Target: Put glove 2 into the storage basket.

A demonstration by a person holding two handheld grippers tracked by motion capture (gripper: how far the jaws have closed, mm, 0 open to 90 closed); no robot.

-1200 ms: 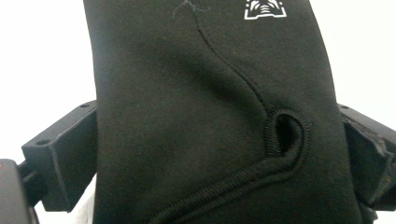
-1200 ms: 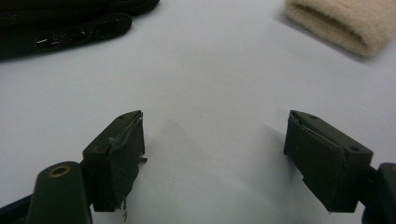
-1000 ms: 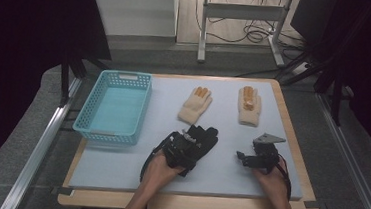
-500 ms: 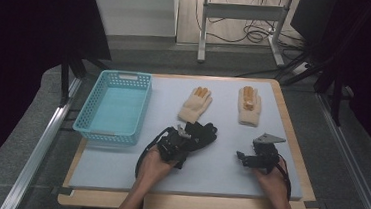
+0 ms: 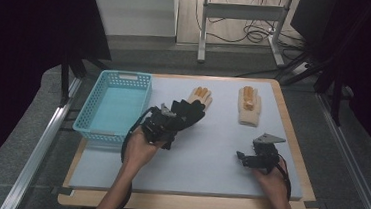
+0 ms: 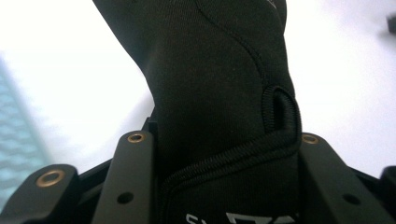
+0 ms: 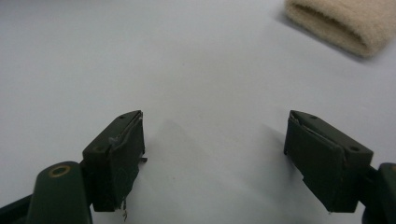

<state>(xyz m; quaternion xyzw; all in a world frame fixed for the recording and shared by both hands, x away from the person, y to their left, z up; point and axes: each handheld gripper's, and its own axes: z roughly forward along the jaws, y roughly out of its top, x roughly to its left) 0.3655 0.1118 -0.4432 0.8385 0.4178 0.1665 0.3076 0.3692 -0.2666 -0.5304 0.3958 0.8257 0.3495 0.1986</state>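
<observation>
— Blue basket [image 5: 91, 129] at the far left of the counter [image 5: 209, 156], bare inside. And the black glove [image 5: 189, 112]?

— Just right of the basket, seemingly lifted clear of the counter, pinched at the cuff by the left gripper [image 5: 170, 118]. Fingers [image 6: 135, 177] just closed, with the glove [image 6: 219, 70] between them, fabric squeezed from both sides.

— Deep enough a hold?

— Looks so: cuff hem well down between the fingers. Probably bound for the basket, so hold the pinch firm; limp fabric, likely to sag. Raise enough to clear the basket's right rim, carry left, lower well inside before spreading.

— Anything in the way?

— First beige glove [image 5: 200, 95] just beyond the black one's tips, far side. Swing away from it, not across. Second beige glove [image 5: 248, 105] farther right, well apart.

— And the right gripper [image 5: 243, 158]?

— Near right on the counter, fingers [image 7: 116, 154] spread wide, nothing between. Best left parked.
</observation>
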